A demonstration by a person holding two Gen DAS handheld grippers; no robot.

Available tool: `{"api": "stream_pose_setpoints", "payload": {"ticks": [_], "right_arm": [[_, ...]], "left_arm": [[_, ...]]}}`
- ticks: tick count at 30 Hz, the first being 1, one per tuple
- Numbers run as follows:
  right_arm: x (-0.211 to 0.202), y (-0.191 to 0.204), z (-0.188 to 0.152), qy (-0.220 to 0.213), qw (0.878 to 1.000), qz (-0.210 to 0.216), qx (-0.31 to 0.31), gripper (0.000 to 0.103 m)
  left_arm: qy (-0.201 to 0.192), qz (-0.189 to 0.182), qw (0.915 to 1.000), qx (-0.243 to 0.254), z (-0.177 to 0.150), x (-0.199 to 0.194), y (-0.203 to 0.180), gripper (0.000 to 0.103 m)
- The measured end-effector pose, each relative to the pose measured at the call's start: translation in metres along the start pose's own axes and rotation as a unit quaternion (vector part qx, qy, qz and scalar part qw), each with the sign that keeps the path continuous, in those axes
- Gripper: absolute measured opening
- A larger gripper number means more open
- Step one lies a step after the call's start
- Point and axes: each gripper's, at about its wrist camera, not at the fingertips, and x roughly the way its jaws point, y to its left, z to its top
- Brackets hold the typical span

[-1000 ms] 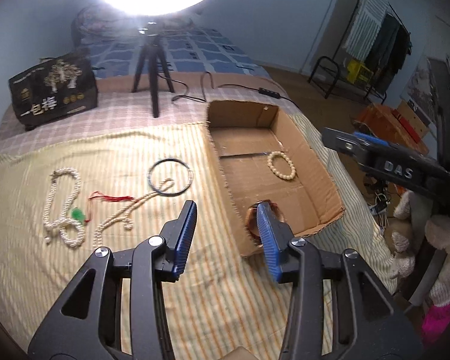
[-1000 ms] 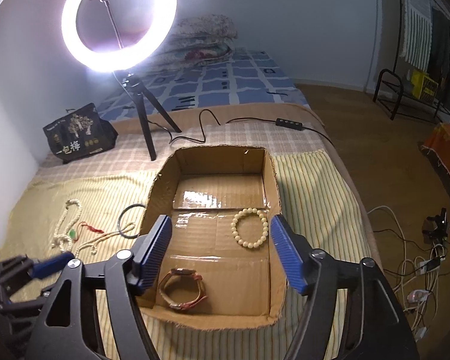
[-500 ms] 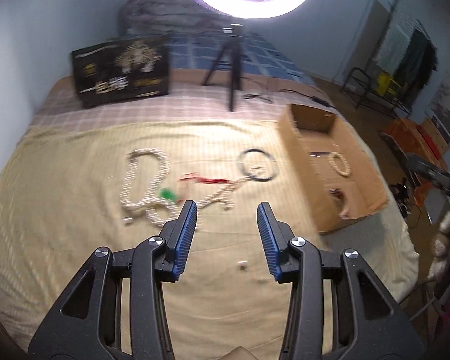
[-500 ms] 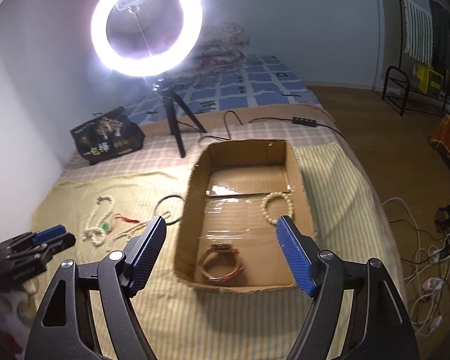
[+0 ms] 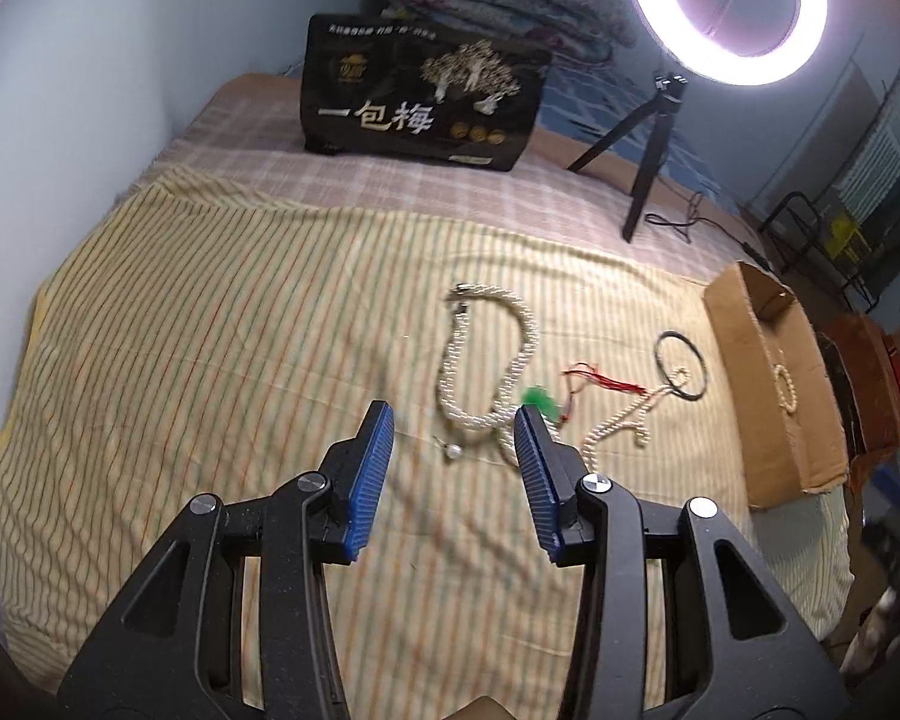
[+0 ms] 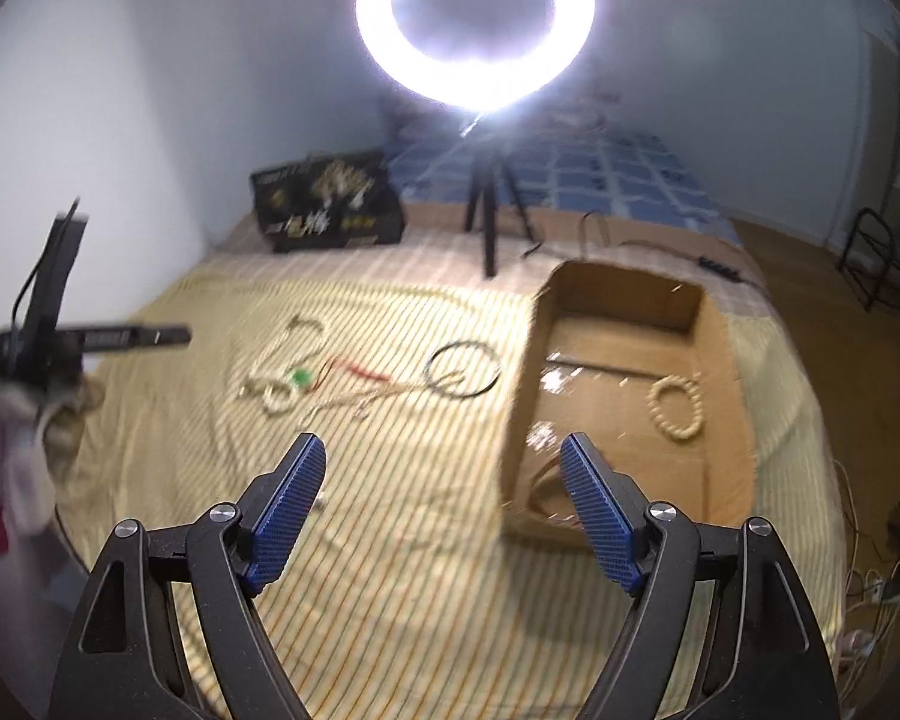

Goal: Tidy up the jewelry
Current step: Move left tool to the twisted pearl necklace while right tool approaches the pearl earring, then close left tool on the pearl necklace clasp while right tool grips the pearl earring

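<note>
A: Bedroom. Bed covered with a yellow striped sheet [image 5: 222,324]; lit ring light [image 5: 726,12] on a small tripod at the far end, black printed bag [image 5: 420,102] standing beside it, folded quilt behind.

B: Jewelry position?

A: Loose pieces lie mid-sheet. Long white bead necklace [image 5: 486,360] in a loop; green pendant [image 5: 537,399] and red tassel cord [image 5: 606,384] just right of it; thinner bead strand [image 5: 624,420] running toward a black bangle [image 5: 681,366], its end loop lying over the bangle's rim. One single bead [image 5: 453,451] sits apart, near the necklace's lower edge.

B: And the box?

A: Open cardboard box [image 6: 618,300] on the right side of the bed. Cream bead bracelet [image 6: 677,407] flat on its floor. A brown band at the near end, partly hidden by the gripper finger; cannot tell what it is.

B: Left gripper?

A: Left gripper [image 5: 453,456] hangs over the sheet, jaws parted, nothing between the pads. The single bead shows in the gap, lying on the cloth; the right finger overlaps the necklace's lower loop in view, and contact I cannot tell.

B: Right gripper?

A: Right gripper [image 6: 441,480] is released, jaws wide and just been opening further, empty. It points at the sheet by the box's near left corner. Picture blurred. The other gripper and a pale sleeve [image 6: 6,450] show at far left.
</note>
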Motion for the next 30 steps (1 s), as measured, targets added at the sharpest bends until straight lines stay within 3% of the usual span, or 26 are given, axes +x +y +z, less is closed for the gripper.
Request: {"api": "stream_pose_setpoints", "payload": {"ticks": [13, 30], "right_arm": [[0.054, 0.034, -0.019, 0.090, 0.995, 0.037, -0.027, 0.080], [0.089, 0.043, -0.028, 0.108, 0.993, 0.047, -0.029, 0.080]], "left_arm": [[0.064, 0.004, 0.9976, -0.026, 0.020, 0.072, 0.012, 0.042], [0.027, 0.070, 0.9961, 0.047, 0.023, 0.120, -0.004, 0.042]]}}
